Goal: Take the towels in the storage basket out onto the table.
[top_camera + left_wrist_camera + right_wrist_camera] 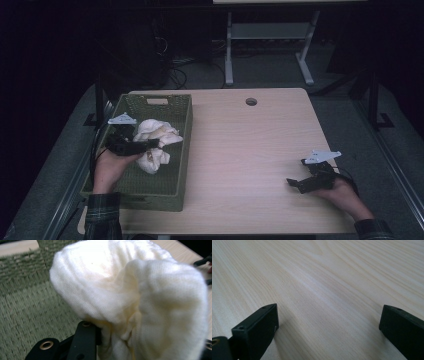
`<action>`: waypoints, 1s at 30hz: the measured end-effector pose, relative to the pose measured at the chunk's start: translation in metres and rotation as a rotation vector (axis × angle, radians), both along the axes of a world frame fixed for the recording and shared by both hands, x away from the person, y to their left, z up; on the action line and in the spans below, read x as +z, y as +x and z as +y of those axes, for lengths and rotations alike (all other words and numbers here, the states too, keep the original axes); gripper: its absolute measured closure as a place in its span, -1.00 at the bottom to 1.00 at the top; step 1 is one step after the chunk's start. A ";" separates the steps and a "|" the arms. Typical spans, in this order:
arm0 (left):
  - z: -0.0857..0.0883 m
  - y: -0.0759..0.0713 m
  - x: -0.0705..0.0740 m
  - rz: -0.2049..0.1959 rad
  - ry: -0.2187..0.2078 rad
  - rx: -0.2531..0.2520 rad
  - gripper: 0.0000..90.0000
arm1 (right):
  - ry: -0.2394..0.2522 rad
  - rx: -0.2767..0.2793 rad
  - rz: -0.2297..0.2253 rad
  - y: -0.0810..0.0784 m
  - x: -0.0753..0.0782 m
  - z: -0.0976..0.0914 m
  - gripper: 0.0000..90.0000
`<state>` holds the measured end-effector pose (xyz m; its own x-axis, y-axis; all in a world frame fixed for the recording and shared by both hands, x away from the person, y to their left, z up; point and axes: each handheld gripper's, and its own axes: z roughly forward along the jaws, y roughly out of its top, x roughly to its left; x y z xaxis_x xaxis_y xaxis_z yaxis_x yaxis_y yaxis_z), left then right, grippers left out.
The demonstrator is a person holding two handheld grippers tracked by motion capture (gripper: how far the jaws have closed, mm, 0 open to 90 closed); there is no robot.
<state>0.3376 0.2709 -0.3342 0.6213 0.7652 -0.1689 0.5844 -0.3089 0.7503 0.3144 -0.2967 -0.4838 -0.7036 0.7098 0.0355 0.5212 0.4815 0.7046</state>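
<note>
A: Left side first?
B: Green woven basket point(176, 150) sits on the tabletop point(250, 150) at its left edge, long side running front to back, handle slot in the far wall. Its left wall is abt flush w/ the tabletop edge.
A: And the left gripper point(150, 144)?
B: Held over the basket's middle, pointing right. Fingers point(83, 340) closed on a bunched white cloth point(155, 142); the cloth bulges above and hangs below them. Can't tell if its lower part touches the basket floor. In the left gripper view the cloth point(130, 302) blocks most of what's ahead, w/ basket weave point(27, 310) behind at left.
A: Room to move?
B: Plenty. Mid tabletop is bare wood from the basket's right wall across to the right hand; a round cable hole point(251, 101) sits nr the far edge.
A: Right gripper point(295, 184)?
B: Low nr the front right corner, pointing left, well apart from the basket. Fingers point(257, 327) spread wide, nothing btwn them, just bare wood point(324, 290) underneath.
</note>
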 end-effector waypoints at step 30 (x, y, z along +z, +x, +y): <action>-0.071 -0.004 0.036 -0.120 -0.089 -0.131 0.56 | 0.002 -0.001 0.000 0.000 0.000 0.000 -0.96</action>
